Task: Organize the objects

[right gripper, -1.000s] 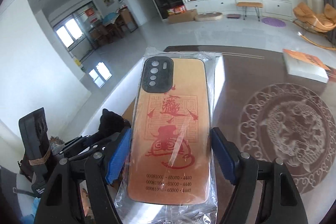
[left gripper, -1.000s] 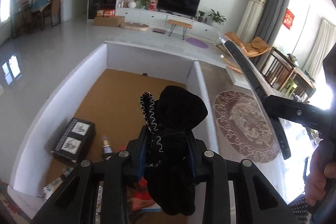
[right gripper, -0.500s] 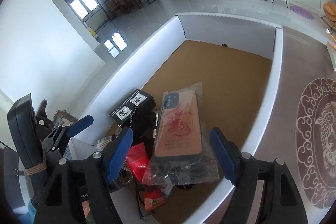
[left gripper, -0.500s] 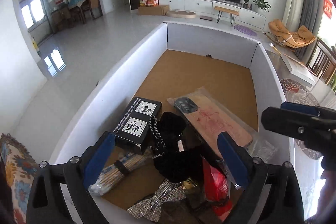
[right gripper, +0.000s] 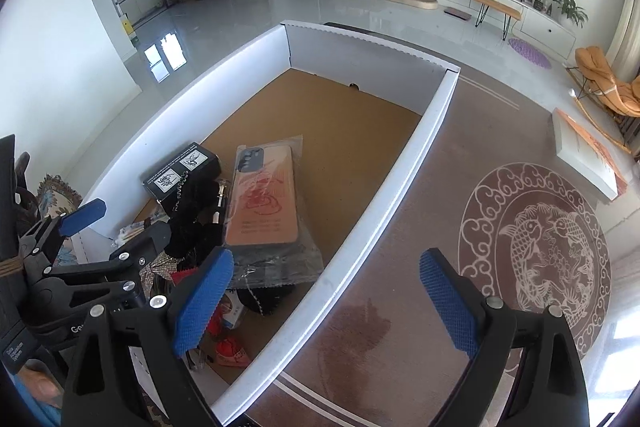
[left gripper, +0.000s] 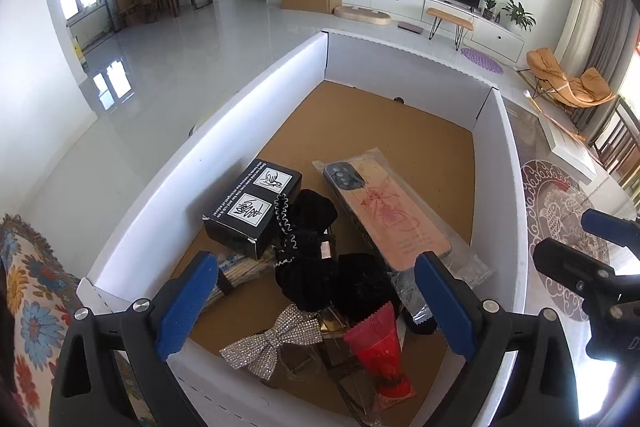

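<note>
A white cardboard box with a brown floor holds the task's objects. In it lie a black velvet hair piece, a phone case in a clear bag, a black carton, a rhinestone bow and a red packet. My left gripper hangs open above the near end of the pile, holding nothing. My right gripper is over the box's right wall, its jaws opening with nothing between them. The phone case lies apart from its pads.
The box stands on a brown table with a white fish medallion. A flat white and orange box lies at the table's far right. A floral cushion is left of the box. A dark stain marks the tabletop.
The left gripper let go of the black velvet piece and the right let go of the phone case; both now lie in the box. Both grippers opened wide and tilted downward.
</note>
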Demonstrator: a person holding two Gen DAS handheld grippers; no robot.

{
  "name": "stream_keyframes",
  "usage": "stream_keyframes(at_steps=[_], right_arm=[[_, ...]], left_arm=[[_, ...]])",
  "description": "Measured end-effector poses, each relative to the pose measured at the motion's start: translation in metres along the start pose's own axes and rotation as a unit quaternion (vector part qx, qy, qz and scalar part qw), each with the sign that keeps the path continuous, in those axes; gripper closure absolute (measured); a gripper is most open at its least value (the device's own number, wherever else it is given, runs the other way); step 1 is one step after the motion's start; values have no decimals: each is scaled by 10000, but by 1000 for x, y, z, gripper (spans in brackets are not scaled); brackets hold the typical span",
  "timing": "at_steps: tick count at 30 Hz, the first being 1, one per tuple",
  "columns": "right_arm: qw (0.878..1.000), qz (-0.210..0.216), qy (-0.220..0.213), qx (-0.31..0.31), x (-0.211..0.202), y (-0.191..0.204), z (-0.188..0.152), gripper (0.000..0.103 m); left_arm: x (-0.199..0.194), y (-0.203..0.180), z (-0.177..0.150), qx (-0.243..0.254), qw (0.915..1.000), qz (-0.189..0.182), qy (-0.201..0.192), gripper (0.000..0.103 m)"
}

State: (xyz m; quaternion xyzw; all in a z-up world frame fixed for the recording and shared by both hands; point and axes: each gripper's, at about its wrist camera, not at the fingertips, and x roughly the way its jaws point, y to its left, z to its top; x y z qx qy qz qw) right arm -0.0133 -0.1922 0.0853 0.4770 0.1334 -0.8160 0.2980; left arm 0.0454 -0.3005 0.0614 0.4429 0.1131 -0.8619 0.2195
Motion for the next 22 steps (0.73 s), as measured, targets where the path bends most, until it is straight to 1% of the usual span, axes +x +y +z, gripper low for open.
stream_keyframes(at_steps=[3,7,11,13,15,18,20,22], right_arm=[[9999,-19,22,-101,6,10,1,8],[9997,-94,-6,-218,12,20,2,8],[9997,-104,11,-232,13,21,1,8],[9996,-127,8,-261,13,23,1,8],[9995,-142,-5,-286,14,25,1,8],[9995,-107,-7,-309,16,31,1,8],[9994,-72,-21,-346,16,36,1,8],[9992,-38,-32,-391,17,41,1,8]], left_arm=[[-6,-2,1,100,9997,204,-120,3],[-11,-1,3,136,9993,295,-184,3],[-10,2,5,106,9988,420,-235,3],[-9,4,4,85,9988,419,-250,3],[-8,7,4,43,9992,287,-272,3],[-11,16,3,-159,9989,183,-391,3],[-16,20,2,-225,9980,292,-511,3],[-18,20,3,-165,9972,452,-572,3]])
